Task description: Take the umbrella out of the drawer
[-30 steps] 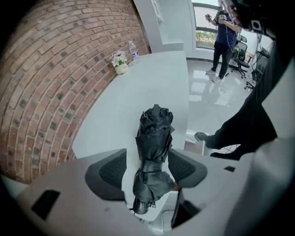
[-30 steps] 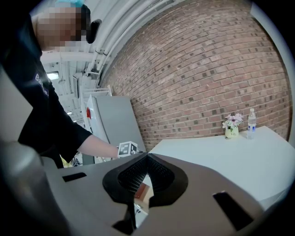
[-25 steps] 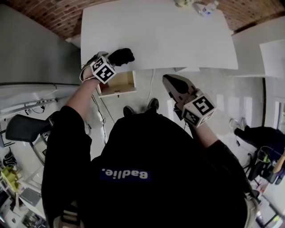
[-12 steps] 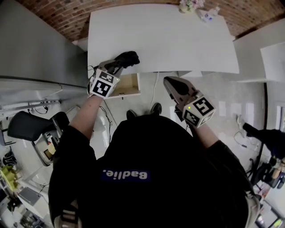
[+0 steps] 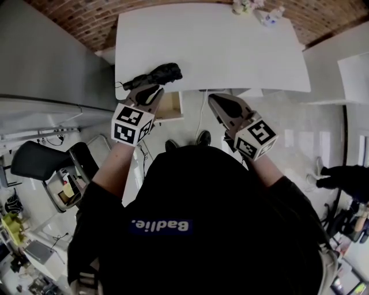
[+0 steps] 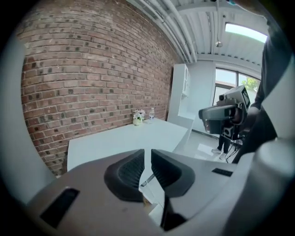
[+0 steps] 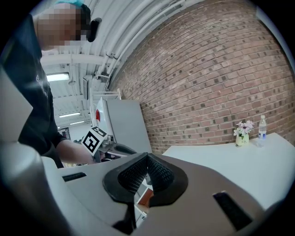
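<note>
The black folded umbrella (image 5: 154, 75) lies on the white table (image 5: 219, 52) at its near left edge. Below that edge the wooden drawer (image 5: 170, 108) stands open. My left gripper (image 5: 151, 88) hovers just short of the umbrella, above the drawer. Its jaws are closing, and a narrow gap between the pads (image 6: 131, 173) holds nothing. In the left gripper view the umbrella is hidden below the jaws. My right gripper (image 5: 214, 99) hangs in front of the table's edge, right of the drawer, its pads (image 7: 156, 173) meeting at the tip with nothing in them.
A small vase of flowers (image 5: 242, 6) and a bottle (image 5: 268, 15) stand at the table's far edge. A grey cabinet (image 5: 52, 63) rises on the left and a black office chair (image 5: 34, 161) stands near it. My shoes (image 5: 200, 138) show under the table.
My left gripper has risen and drawn back from the umbrella, which stays lying at the table's edge. The right gripper has hardly moved.
</note>
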Demonstrator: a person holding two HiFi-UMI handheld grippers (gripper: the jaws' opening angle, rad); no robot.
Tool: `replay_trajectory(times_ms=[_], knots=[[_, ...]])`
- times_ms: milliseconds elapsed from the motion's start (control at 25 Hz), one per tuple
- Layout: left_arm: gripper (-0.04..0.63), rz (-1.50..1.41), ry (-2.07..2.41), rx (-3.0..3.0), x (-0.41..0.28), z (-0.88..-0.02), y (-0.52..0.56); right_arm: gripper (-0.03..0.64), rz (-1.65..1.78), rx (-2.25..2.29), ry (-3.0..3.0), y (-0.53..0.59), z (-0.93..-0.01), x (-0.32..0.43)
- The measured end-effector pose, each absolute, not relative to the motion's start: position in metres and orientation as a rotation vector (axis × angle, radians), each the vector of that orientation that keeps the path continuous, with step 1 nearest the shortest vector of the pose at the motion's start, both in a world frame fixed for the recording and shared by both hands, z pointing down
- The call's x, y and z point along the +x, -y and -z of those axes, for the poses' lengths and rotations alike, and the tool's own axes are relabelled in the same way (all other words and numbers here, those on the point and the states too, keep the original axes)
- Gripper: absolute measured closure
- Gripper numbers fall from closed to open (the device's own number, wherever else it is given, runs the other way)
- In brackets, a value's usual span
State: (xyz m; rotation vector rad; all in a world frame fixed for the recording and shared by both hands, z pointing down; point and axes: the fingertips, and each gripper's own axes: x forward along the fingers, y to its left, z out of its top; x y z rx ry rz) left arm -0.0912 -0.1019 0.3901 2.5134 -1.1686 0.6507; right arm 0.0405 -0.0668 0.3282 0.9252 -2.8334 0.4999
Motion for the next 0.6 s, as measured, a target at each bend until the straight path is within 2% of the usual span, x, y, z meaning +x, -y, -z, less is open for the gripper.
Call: replay_trajectory(times_ms=[600], knots=[[0.592,-0.363,1.067,2.590,-0.050,-0.329,0.053,0.591,-0.490,0.905,2.851,0.062,-0.326,0.033]])
